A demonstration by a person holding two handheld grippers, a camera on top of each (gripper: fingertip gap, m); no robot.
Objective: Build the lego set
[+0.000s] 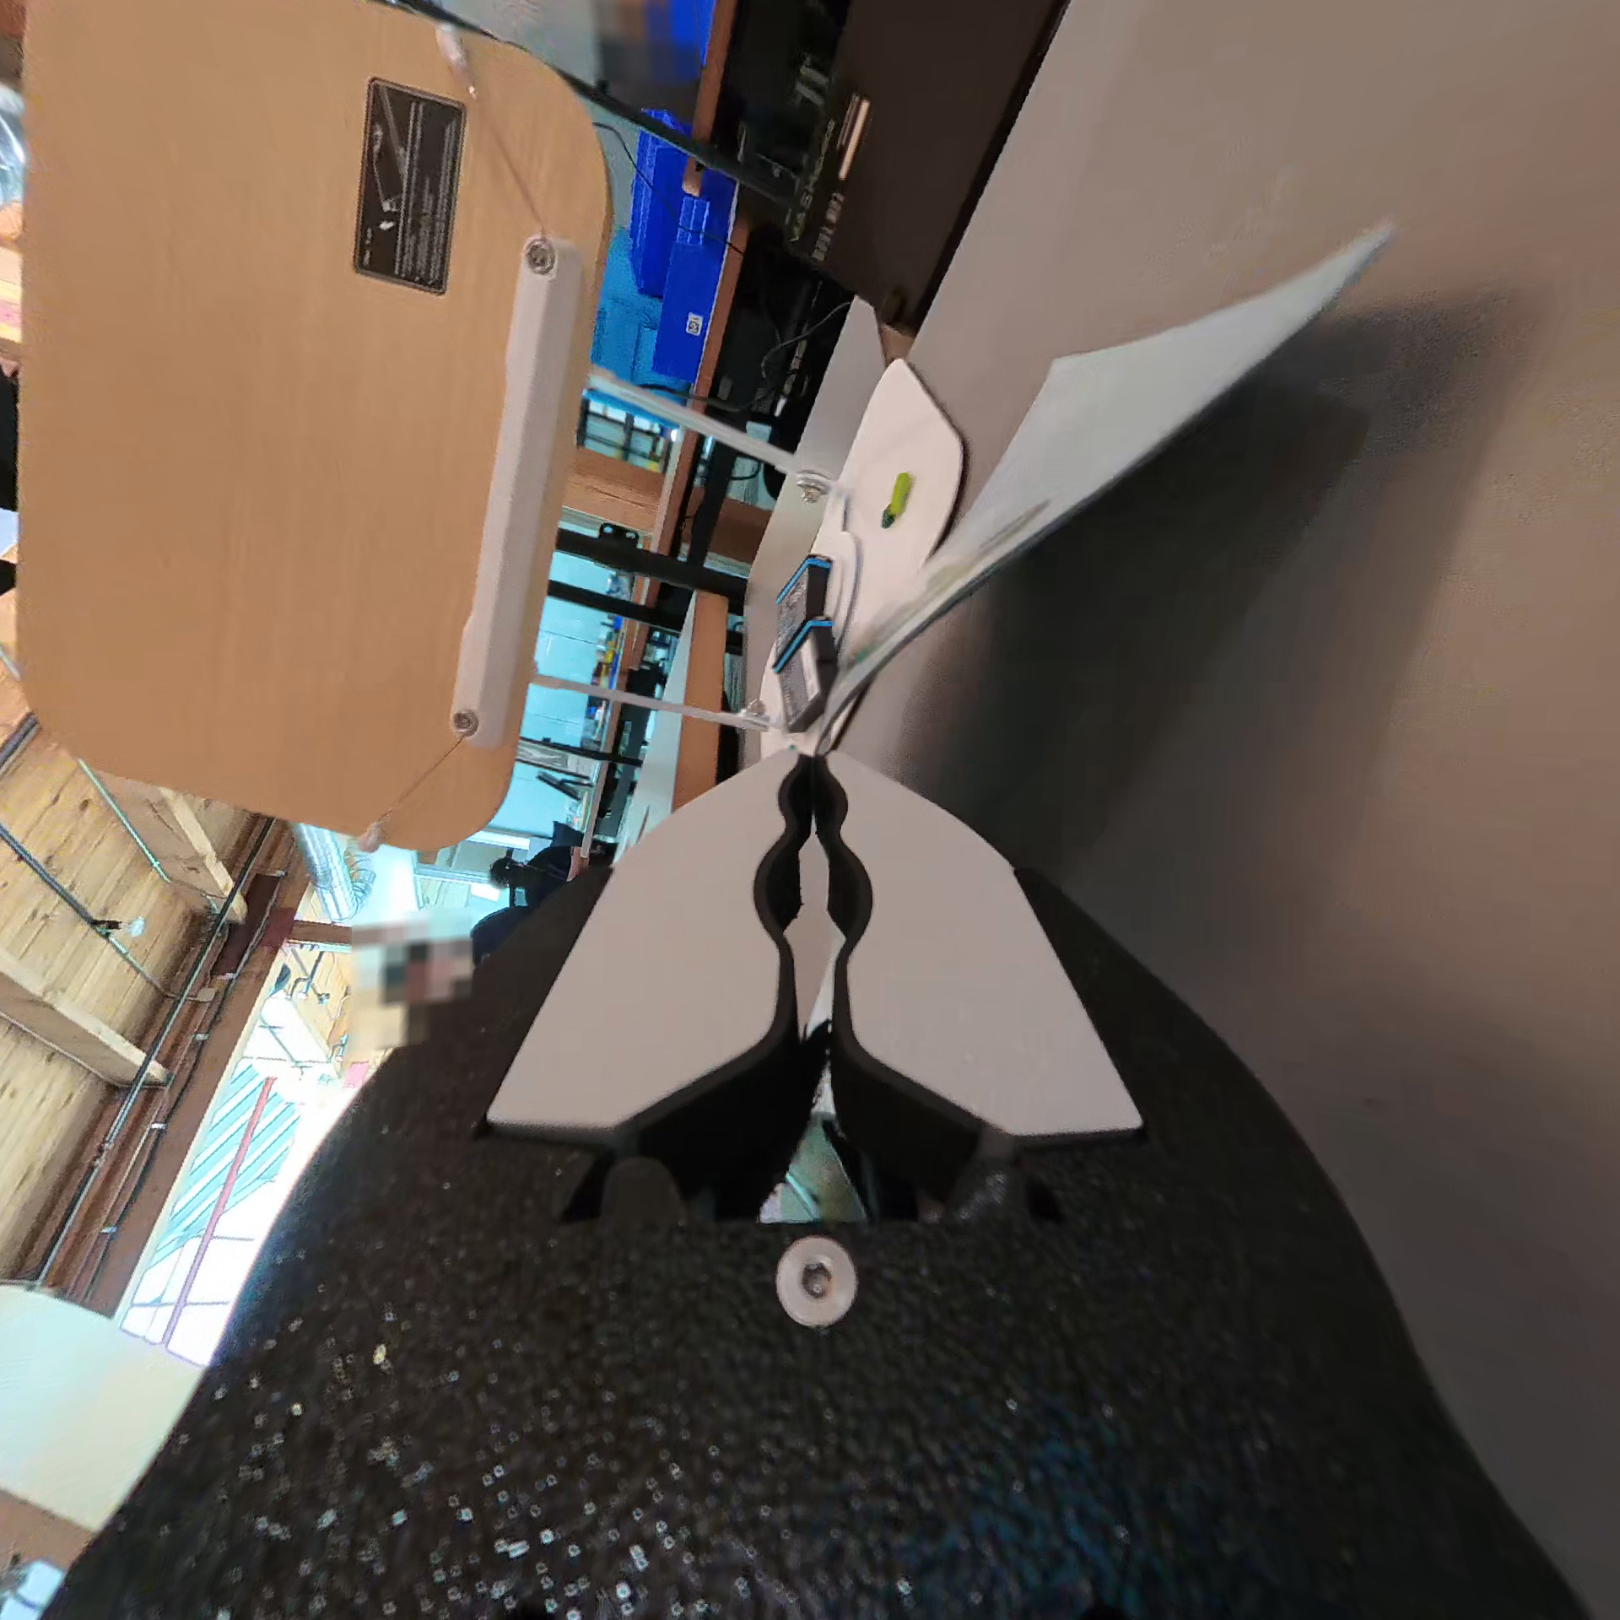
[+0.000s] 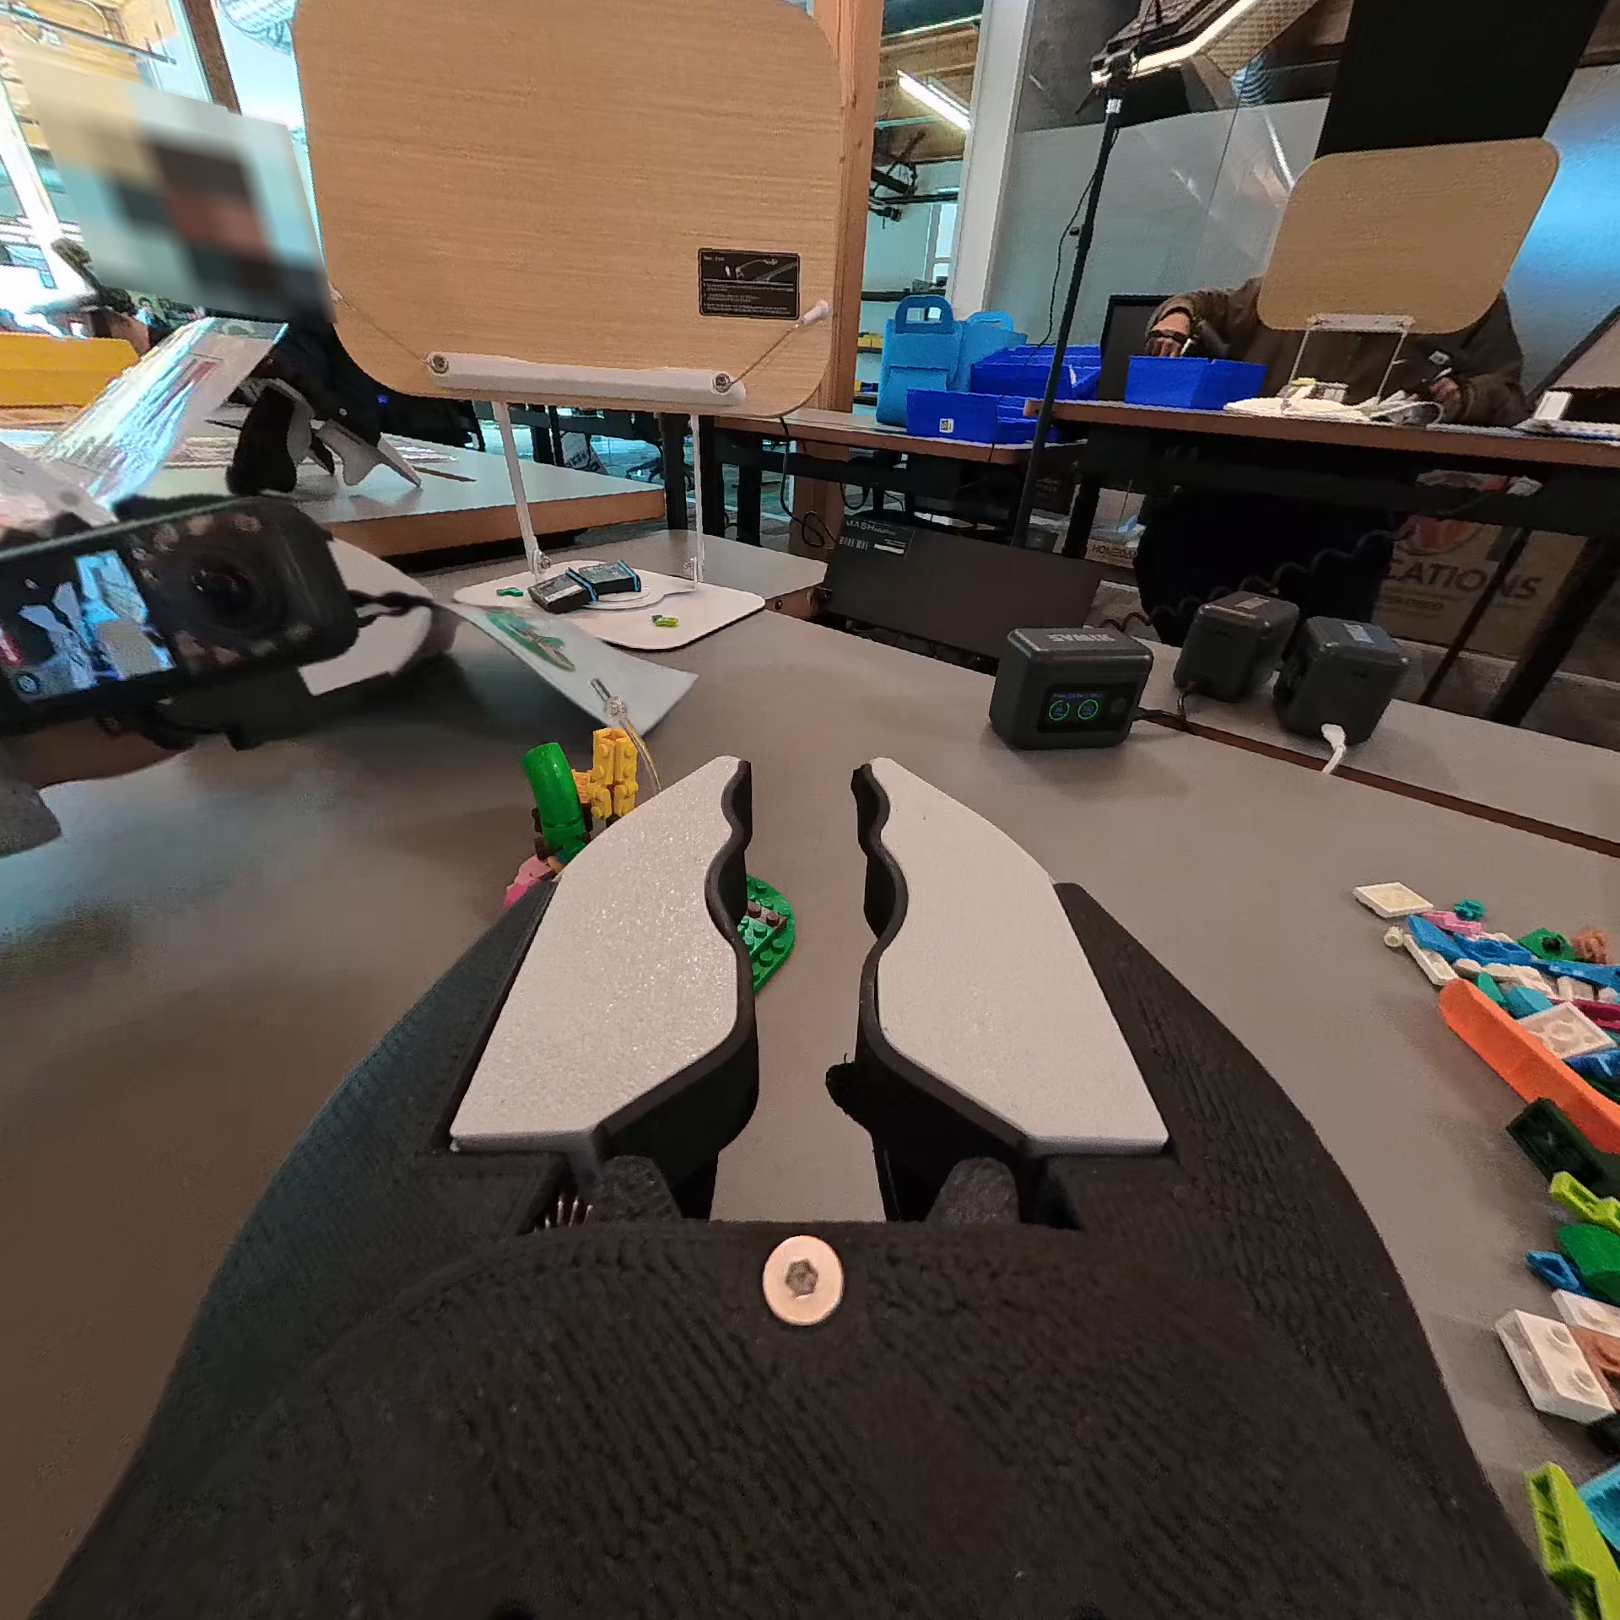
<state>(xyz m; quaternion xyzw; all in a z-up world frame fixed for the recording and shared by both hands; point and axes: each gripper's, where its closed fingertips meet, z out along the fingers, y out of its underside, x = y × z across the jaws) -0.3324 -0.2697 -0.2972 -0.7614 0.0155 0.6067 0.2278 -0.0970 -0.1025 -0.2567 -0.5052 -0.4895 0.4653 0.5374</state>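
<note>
Our left gripper [image 1: 811, 771] is rolled sideways, its jaws pinched on the edge of the instruction booklet [image 1: 1131, 429] lifted off the grey worktop [image 2: 1096, 841]. Our right gripper [image 2: 802, 771] hovers with jaws parted and empty (the partly built lego model [image 2: 596, 806] stands just left of it); loose bricks [image 2: 1543, 991] lie well right.
</note>
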